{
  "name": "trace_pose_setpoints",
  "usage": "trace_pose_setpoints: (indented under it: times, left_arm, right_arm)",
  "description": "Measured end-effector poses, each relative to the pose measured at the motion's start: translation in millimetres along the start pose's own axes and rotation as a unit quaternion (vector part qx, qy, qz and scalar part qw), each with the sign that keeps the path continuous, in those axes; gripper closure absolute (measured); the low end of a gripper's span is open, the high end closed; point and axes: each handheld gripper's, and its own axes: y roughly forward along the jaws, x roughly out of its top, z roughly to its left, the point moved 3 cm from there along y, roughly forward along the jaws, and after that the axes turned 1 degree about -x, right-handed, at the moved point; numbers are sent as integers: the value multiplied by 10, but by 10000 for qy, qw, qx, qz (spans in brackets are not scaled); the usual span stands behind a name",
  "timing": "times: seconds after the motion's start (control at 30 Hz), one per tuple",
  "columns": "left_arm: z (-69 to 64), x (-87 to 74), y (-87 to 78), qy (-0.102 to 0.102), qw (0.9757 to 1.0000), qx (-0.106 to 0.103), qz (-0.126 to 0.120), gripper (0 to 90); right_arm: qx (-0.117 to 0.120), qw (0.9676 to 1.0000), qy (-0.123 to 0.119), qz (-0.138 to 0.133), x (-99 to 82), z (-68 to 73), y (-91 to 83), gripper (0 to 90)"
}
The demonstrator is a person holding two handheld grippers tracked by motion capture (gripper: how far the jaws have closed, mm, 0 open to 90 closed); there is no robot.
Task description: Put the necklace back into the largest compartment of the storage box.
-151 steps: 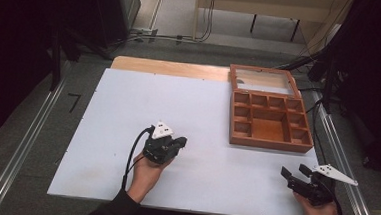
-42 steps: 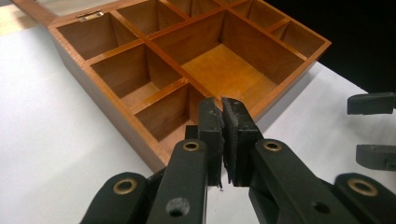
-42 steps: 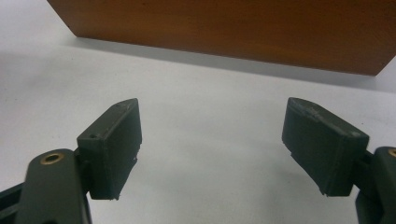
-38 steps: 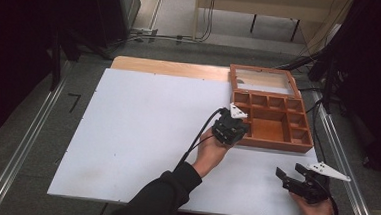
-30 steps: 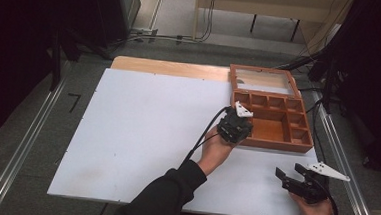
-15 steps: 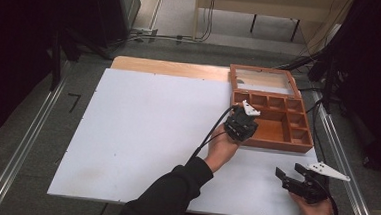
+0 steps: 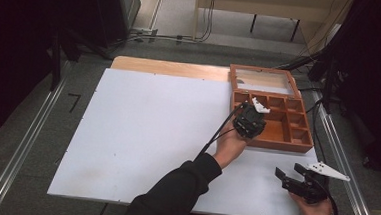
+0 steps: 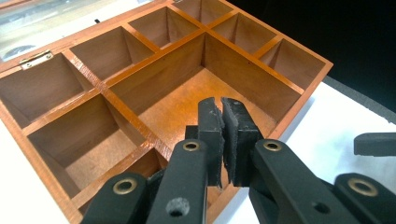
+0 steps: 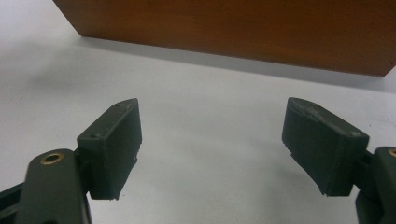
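White table (image 7: 141, 134) carrying an open wooden compartment box (image 7: 296, 142) at its far right. The left gripper (image 7: 250, 122), jaws pressed together on nothing, hangs over the box's near-left rim, above the large central compartment (image 8: 196, 105). The right gripper (image 7: 294, 180), jaws spread wide and empty, lies near the table's front edge, well apart from the box.

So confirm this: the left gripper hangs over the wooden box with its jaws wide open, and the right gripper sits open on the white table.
Not quite. In the left gripper view the left gripper has its jaws shut with nothing between them. The rest holds: it hangs over the wooden box, and the right gripper is open above the white table.
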Motion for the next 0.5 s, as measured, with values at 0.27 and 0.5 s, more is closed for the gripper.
trace_pose_setpoints:
  times: [0.27,0.5]
  left_arm:
    - [-12,46,124,-7,10000,-10,27,868]
    - [12,88,225,-30,10000,61,66,868]
  right_arm:
    - [18,10000,-7,2,5,-1,3,183]
    - [17,10000,4,-4,4,-4,3,183]
